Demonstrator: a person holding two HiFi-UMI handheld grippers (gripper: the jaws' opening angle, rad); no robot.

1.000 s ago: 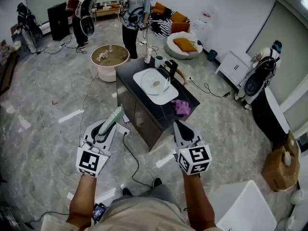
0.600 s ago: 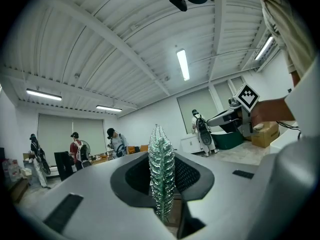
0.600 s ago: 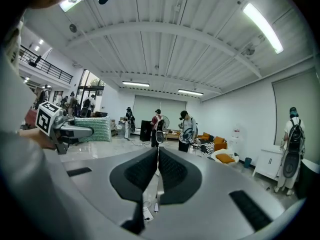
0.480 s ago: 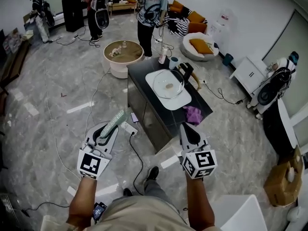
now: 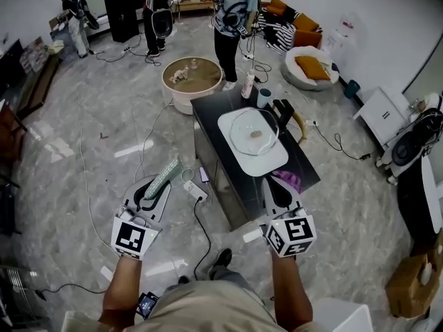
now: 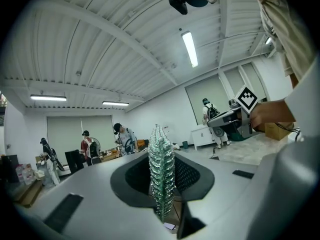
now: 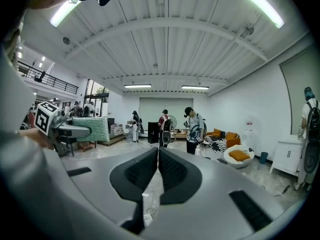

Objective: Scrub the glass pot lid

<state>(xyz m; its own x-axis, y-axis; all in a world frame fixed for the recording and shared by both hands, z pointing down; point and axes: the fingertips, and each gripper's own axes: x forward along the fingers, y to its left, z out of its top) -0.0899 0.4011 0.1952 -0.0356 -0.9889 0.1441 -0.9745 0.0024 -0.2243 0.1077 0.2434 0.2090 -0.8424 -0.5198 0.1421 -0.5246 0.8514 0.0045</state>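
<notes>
Status: scrubbing not yet begun, as far as the views show; neither tool touches the glass pot lid [image 5: 254,131], and both are held over the floor, short of the near end of the dark table [image 5: 208,115]. Left to do, by judgement: close in on the table, steady the lid, bring the pad to the glass, and do all the scrubbing. Item 1, left gripper [image 5: 154,187]: jaws clamped on a green-and-white scrub pad [image 5: 163,175]. The left gripper view shows the pad [image 6: 161,179] pinched edge-on between the two dark jaw pads, standing well past the tips; it touches nothing else. Item 2, glass pot lid: lies flat on a white tray [image 5: 266,161] on the dark table, knob side up, ahead of both tools and well apart from the pad. A bottle [image 5: 248,86] and a cup [image 5: 264,97] stand at the table's far end, beyond the tray. Item 3, purple cloth [image 5: 286,180]: lies at the near corner of the table; it sits just beside the right tool's tips in the head view, and contact cannot be confirmed. Item 4, right gripper [image 5: 275,185]: the right gripper view shows its jaws [image 7: 158,156] drawn together to a hairline gap with nothing between them; empty and touching nothing that can be made out. Item 5, background: several people stand at the far side of the room, away from the work.
</notes>
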